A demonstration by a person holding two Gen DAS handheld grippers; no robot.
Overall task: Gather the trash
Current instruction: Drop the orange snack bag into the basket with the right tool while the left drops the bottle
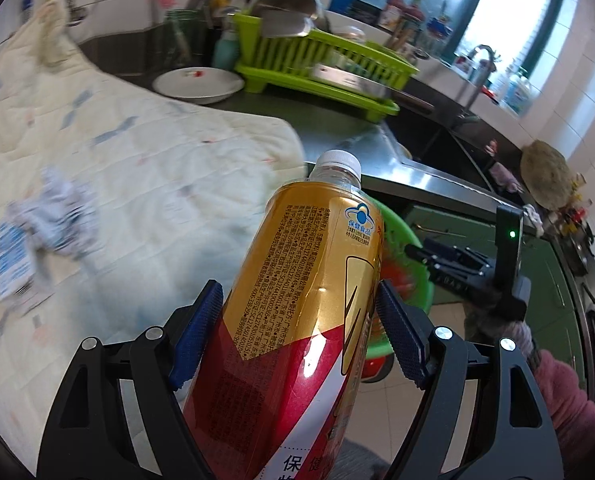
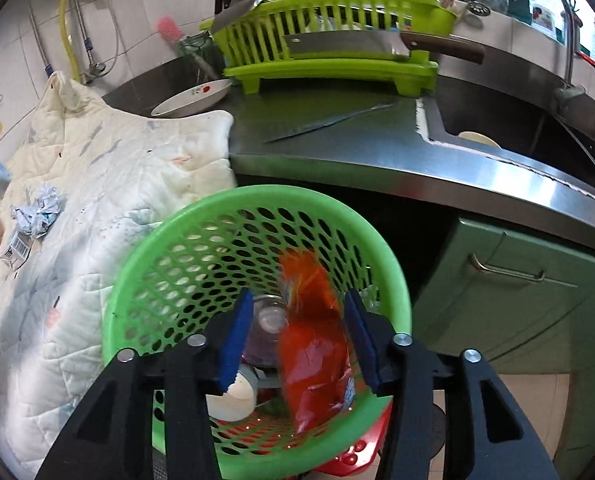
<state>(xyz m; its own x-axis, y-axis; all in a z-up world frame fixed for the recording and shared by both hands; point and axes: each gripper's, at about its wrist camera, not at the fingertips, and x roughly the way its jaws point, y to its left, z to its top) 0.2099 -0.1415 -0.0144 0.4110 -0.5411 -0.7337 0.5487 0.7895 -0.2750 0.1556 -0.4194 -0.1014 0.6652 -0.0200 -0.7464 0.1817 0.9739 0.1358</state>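
Several in basket (image 2: 201,236): orange packet (image 2: 313,344), cup, bottle.
Left gripper (image 1: 297,320): clamps gold bottle (image 1: 297,300).
Right gripper (image 2: 297,332): half-open, empty.
Left: crumpled paper (image 2: 37,212), far-left quilt.

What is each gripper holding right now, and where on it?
The left gripper clamps the gold and red bottle across its labelled body. The right gripper holds nothing; the red packet is loose between its open jaws, over the green basket.

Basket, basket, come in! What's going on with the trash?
Left gripper clamps bottle. Right gripper open; red wrapper over basket. Nothing blocking.
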